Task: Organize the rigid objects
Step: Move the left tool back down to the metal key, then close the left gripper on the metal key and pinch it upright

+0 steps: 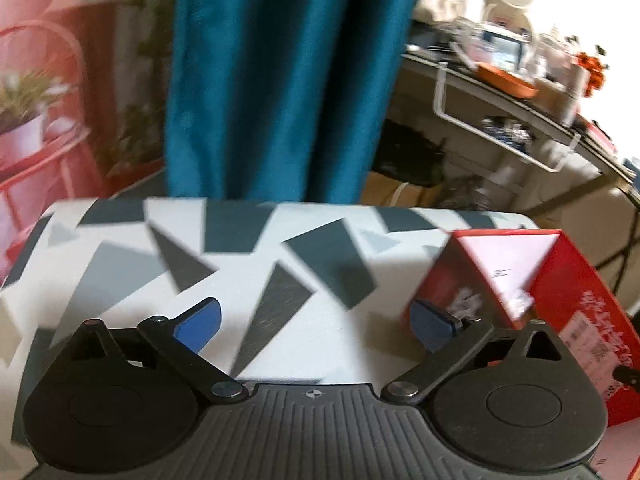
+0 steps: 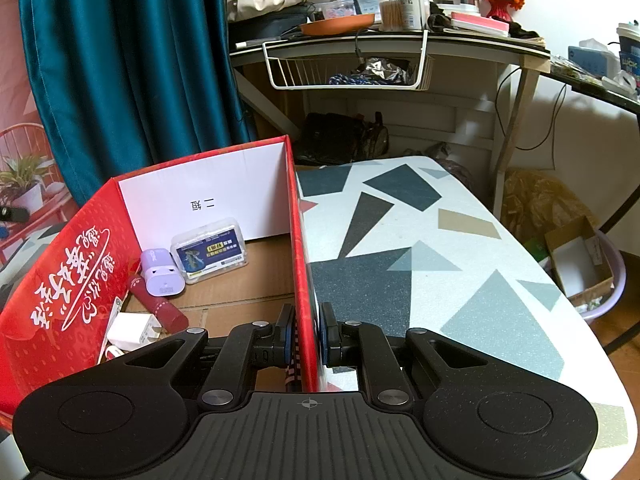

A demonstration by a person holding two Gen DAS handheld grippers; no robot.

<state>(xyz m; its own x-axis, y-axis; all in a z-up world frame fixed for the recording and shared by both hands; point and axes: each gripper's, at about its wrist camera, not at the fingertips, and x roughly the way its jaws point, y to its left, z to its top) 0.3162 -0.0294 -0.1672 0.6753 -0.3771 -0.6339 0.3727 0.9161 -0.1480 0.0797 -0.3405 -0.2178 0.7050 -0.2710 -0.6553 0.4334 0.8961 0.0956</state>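
Four small items lie in the red box (image 2: 64, 300) on the patterned table (image 2: 460, 240): a clear plastic case (image 2: 210, 250) with a printed label too small to read, a lilac plug (image 2: 160, 272), a dark red tube (image 2: 158, 308) and a white charger (image 2: 134, 330). White Chinese script runs along the box's left flap. The right gripper (image 2: 306, 336) is clenched on the box's right wall. Left of the box, the left gripper (image 1: 316, 320) is spread wide over bare table, holding nothing.
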